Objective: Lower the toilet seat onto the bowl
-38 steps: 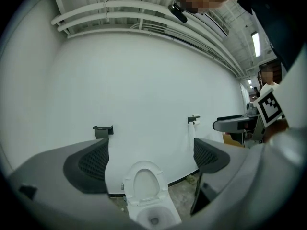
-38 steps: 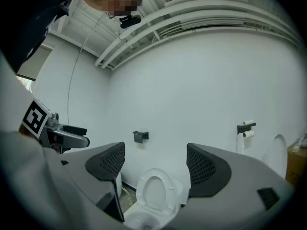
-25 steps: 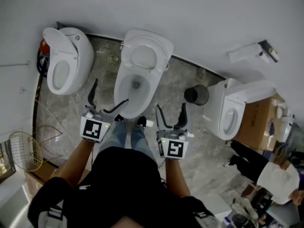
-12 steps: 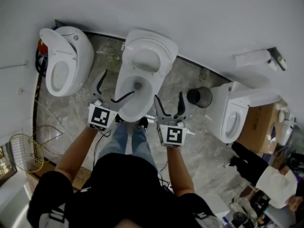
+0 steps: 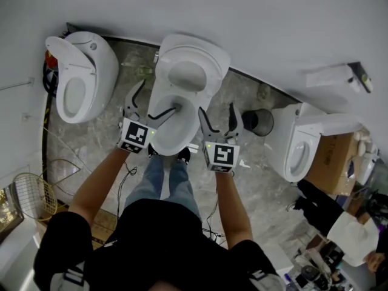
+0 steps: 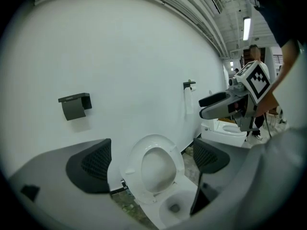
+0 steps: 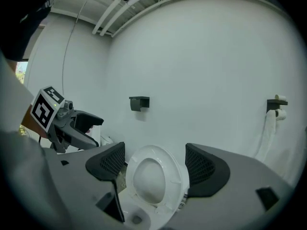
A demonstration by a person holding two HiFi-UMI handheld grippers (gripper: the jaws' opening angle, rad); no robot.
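Standing at the front of the middle toilet, feet against its base, a person holds both tools out over it. The toilet seat (image 5: pixel 187 75) is up, its white ring leaning back against the wall in the upper middle of the head view, and the bowl (image 5: pixel 171 121) below it lies uncovered.

The left gripper (image 5: pixel 159 96) hangs over the bowl's left rim with its jaws spread wide and nothing between them. In its own view the raised seat shows in the gap, well apart from both pads. The right gripper (image 5: pixel 216 111) is just beside the bowl's right edge, likewise spread and empty, with the seat framed between its jaws and not touched.

A second toilet (image 5: pixel 79 77) stands at the upper left and a third (image 5: pixel 296 145) at the right. A black bin (image 5: pixel 257 121) sits on the stone floor between the middle and right toilets, near the right gripper. A cardboard box (image 5: pixel 328 156) stands beyond the right toilet. On the wall are a dark paper holder (image 6: pixel 74 106) to the left of the seat and a hanging paper roll (image 6: pixel 188 102) to its right. Another person (image 5: pixel 354 229) is at the lower right edge.
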